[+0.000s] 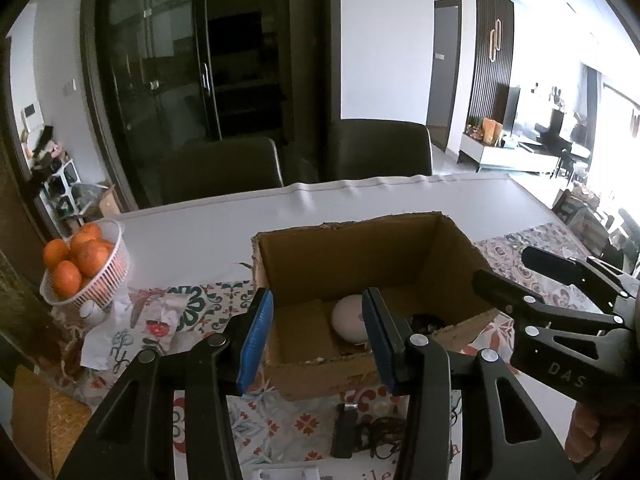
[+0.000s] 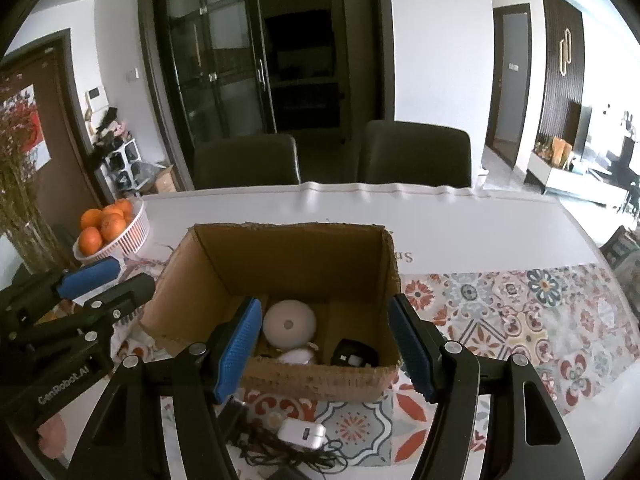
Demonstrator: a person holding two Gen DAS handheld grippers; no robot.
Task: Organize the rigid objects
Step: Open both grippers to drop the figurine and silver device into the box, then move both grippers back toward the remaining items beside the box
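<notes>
Matt corrugated cardboard box (image 2: pixel 304 256); smooth white plastic charger (image 2: pixel 302 433); patterned tablecloth (image 2: pixel 520 320)

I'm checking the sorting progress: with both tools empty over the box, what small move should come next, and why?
Probably lower the right tool toward the white charger lying on the cables in front of the cardboard box. Both tools look open and empty, the box already holds a round white device, and the charger is still outside.

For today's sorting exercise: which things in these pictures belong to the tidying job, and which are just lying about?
Part of the job:
box
white round device in it
black adapter in it
white charger before the box
black cables
black stick

Just lying about:
basket of oranges
chairs
patterned cloth
</notes>
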